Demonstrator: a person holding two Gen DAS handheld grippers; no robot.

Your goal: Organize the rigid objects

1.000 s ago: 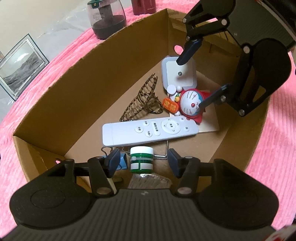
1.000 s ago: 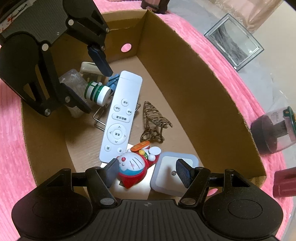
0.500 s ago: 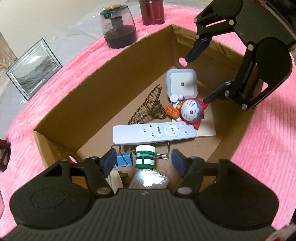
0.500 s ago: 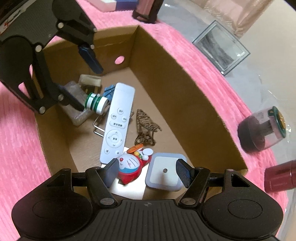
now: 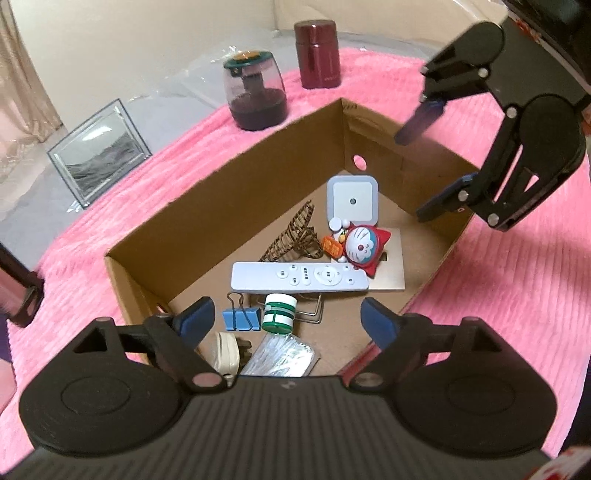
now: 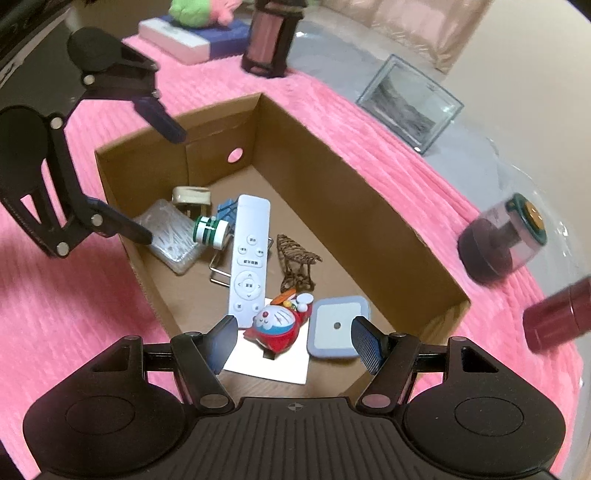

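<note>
A cardboard box (image 5: 236,192) (image 6: 354,206) on a pink blanket holds a white remote (image 5: 299,277) (image 6: 249,258), a Doraemon figure (image 5: 364,247) (image 6: 279,325), a square grey-white light (image 5: 352,199) (image 6: 338,326), a wicker clip (image 5: 291,236) (image 6: 295,262), a green-capped clear bottle (image 5: 279,314) (image 6: 177,236), a blue binder clip (image 5: 242,319) and a beige plug (image 5: 227,354) (image 6: 192,195). My left gripper (image 5: 286,321) (image 6: 151,184) is open and empty above the box's near end. My right gripper (image 6: 293,341) (image 5: 424,173) is open and empty above the other end.
Outside the box stand a dark jar with a green lid (image 5: 256,92) (image 6: 502,240), a maroon canister (image 5: 317,53) (image 6: 554,314), a glass picture frame (image 5: 98,146) (image 6: 410,99), a dark lantern (image 6: 271,44) and a white-blue box with a plush toy (image 6: 199,33).
Both grippers have risen and drawn back from the box, both open and empty. The box's contents have not moved.
</note>
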